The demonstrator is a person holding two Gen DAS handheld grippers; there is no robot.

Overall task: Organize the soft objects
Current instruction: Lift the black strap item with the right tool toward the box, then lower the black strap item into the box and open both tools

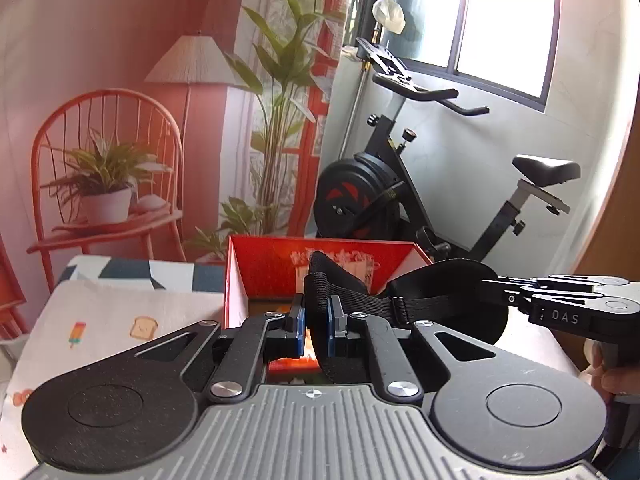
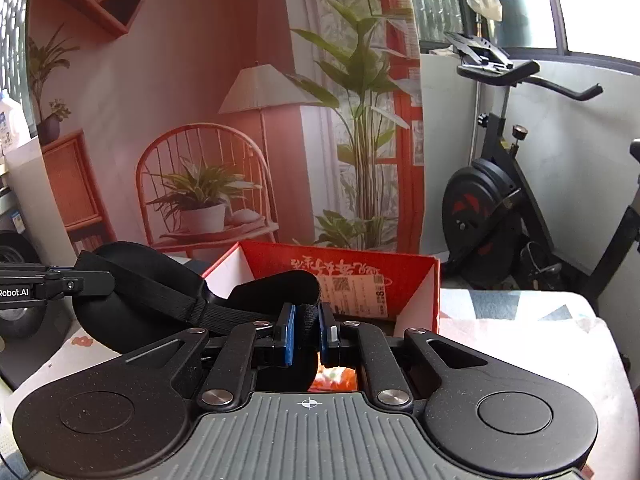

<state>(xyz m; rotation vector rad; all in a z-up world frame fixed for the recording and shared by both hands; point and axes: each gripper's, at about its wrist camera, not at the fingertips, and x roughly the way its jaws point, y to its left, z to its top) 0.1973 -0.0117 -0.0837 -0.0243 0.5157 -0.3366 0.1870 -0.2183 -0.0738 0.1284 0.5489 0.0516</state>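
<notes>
Soft padded eye mask with elastic strap (image 1: 440,280): black all over. Open cardboard box (image 1: 272,264): red outside, white inner walls, white printing. Cloth over desk (image 1: 100,320): white, small popsicle and toast prints; far edge navy, grey, white blocks. Left tool (image 1: 316,326): black, blue pads. Right tool (image 2: 307,330): same.
</notes>
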